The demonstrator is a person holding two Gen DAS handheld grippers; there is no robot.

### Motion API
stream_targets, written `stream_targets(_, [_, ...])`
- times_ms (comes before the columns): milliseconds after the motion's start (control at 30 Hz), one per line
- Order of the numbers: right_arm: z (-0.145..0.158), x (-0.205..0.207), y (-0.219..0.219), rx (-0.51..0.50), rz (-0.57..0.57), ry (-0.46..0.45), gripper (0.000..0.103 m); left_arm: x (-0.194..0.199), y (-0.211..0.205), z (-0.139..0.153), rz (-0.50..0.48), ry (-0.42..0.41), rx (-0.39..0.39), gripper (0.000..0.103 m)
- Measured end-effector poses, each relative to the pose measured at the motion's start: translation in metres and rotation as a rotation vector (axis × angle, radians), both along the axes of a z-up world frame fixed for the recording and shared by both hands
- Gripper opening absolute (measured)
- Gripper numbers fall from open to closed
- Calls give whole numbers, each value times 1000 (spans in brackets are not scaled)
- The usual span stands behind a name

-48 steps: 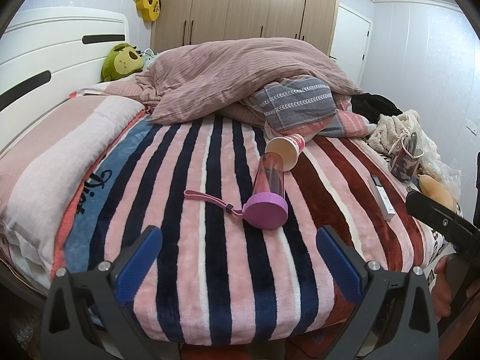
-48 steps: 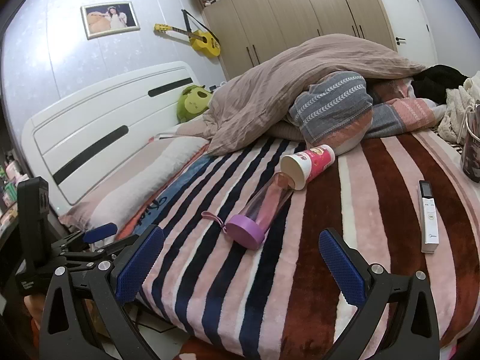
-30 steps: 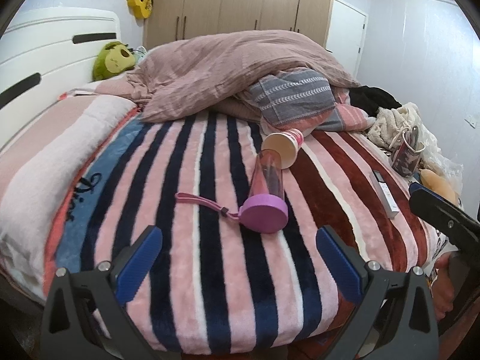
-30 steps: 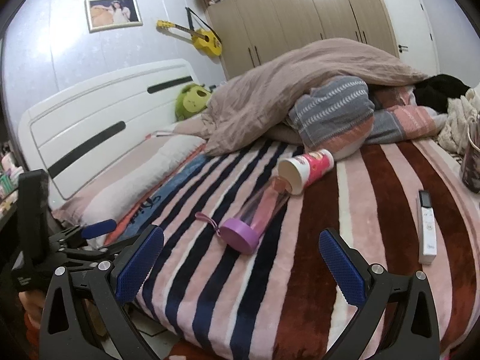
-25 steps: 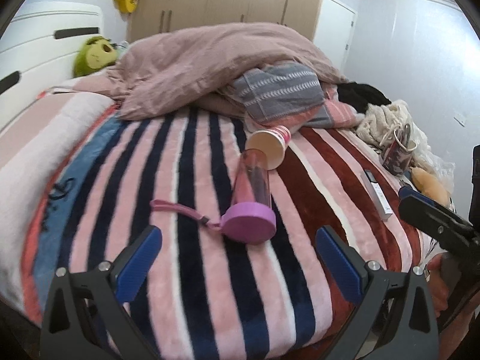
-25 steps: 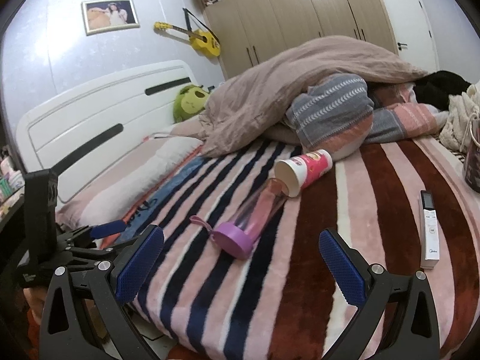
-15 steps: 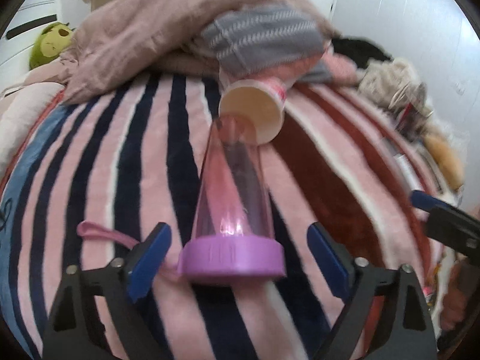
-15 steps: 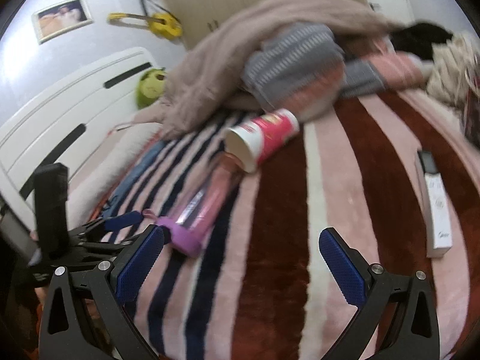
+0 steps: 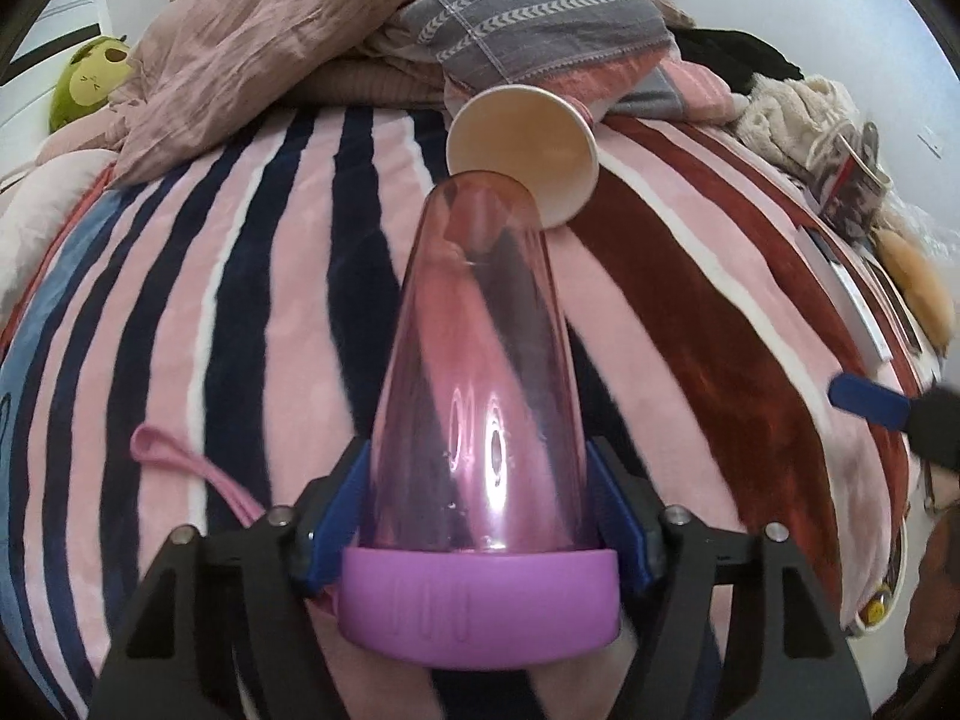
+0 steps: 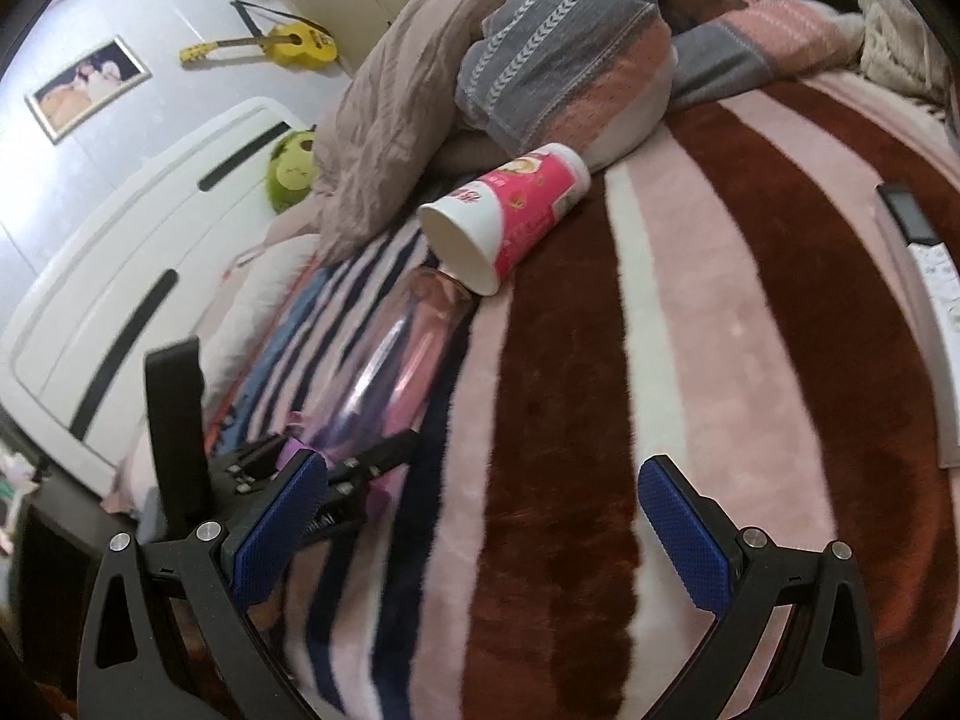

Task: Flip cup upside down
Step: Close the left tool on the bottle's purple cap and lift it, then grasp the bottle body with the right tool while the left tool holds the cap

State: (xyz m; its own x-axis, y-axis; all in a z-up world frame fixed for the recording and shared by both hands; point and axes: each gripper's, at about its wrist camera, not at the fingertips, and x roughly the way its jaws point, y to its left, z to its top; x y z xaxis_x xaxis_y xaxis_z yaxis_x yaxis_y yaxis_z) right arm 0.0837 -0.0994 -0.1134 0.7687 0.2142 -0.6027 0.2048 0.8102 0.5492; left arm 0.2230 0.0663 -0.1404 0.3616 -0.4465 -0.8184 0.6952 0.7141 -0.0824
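Cup [image 9: 480,384] clamped sideways in left hand-held gripper [image 9: 480,498].

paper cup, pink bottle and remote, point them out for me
paper cup [image 10: 528,198], right wrist view, on its pink printed side
pink bottle [image 9: 480,360], left wrist view, on its clear body
remote [image 10: 933,270], right wrist view, on its white lower half
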Motion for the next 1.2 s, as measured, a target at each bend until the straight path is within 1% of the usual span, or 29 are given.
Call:
stream_targets(133, [2,1,9,45,40,-14,103,-17,28,1,-15,11,8,68])
stream_targets(200, [3,5,17,77,74,-18,101,-25,43,1,-15,19,10,68])
stream_targets(233, [4,8,20,91,87,-19,99,-31,54,1,-16,24,8,68])
stream_targets(333, [4,19,36,143,141,-18,99,-43,79,2,-9,40,-6,68])
stream_targets(500, [-4,51,70,223,235,7,99,-56,100,0,-13,55,-20,68])
stream_targets(567, [-13,70,82,263,259,44,94,-57,103,-1,-15,58,-30,68])
stream_targets(633, [-26,88,90,297,268,102,88,-59,106,-1,-18,56,-42,68])
stream_targets(667, [-34,96,92,314,266,133,83,-59,107,-2,-20,55,-47,68])
stream_targets(700, [-42,103,94,333,255,164,79,-59,107,-2,-22,56,-54,68])
stream_targets(767, [-56,115,97,373,238,206,68,-58,109,-3,-26,60,-65,68])
stream_targets(867, [-60,124,100,379,223,213,64,-54,111,-3,-30,67,-79,68])
stream_targets(900, [-61,130,101,382,222,221,64,-53,112,-3,-32,69,-83,68])
stream_targets(967, [-67,135,98,419,212,237,63,-51,115,-4,-35,73,-93,68])
stream_targets(1000, [-69,136,98,429,200,247,61,-51,116,-4,-34,76,-100,68])
stream_targets(1033, [-67,136,97,430,198,252,61,-50,116,-4,-35,80,-106,67])
stream_targets(1133, [-59,137,104,382,193,247,60,-51,115,-2,-39,69,-119,67])
stream_targets(1200, [-50,139,104,364,191,223,59,-53,116,-1,-37,53,-123,67])
